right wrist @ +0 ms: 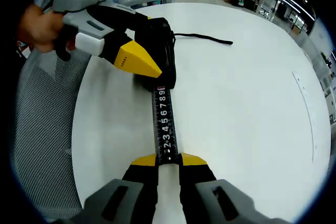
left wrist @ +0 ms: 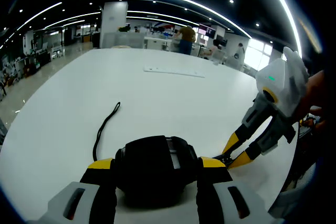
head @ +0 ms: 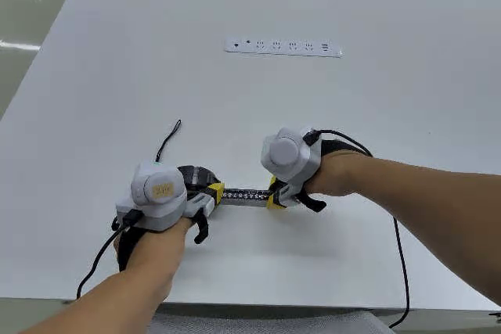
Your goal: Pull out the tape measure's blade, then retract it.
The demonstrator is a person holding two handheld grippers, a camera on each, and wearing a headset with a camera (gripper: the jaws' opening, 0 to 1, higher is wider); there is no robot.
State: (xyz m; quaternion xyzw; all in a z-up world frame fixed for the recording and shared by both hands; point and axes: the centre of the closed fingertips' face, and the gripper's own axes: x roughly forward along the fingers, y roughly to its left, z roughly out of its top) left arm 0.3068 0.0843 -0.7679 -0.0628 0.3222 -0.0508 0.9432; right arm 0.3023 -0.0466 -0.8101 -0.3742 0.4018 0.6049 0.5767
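While left hand-held gripper [left wrist: 156, 163] clamps the tape measure case [right wrist: 164, 51], right hand-held gripper [right wrist: 168, 159] nearby, pinching the blade [right wrist: 163, 119]

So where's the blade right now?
The blade lies low centre in the head view, spanning from the black case in the left tool to the right tool.

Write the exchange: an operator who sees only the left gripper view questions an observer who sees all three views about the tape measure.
Operator: Is anything pulled out yet?
Observer: Yes. The right gripper view shows the blade out of the tape measure case, numerals 2 to 9 readable.
Operator: What holds its end?
Observer: The right gripper, with its jaws shut on the blade just below the 2.
Operator: Is it bent?
Observer: No. In the head view it runs straight from the left gripper to the right one.
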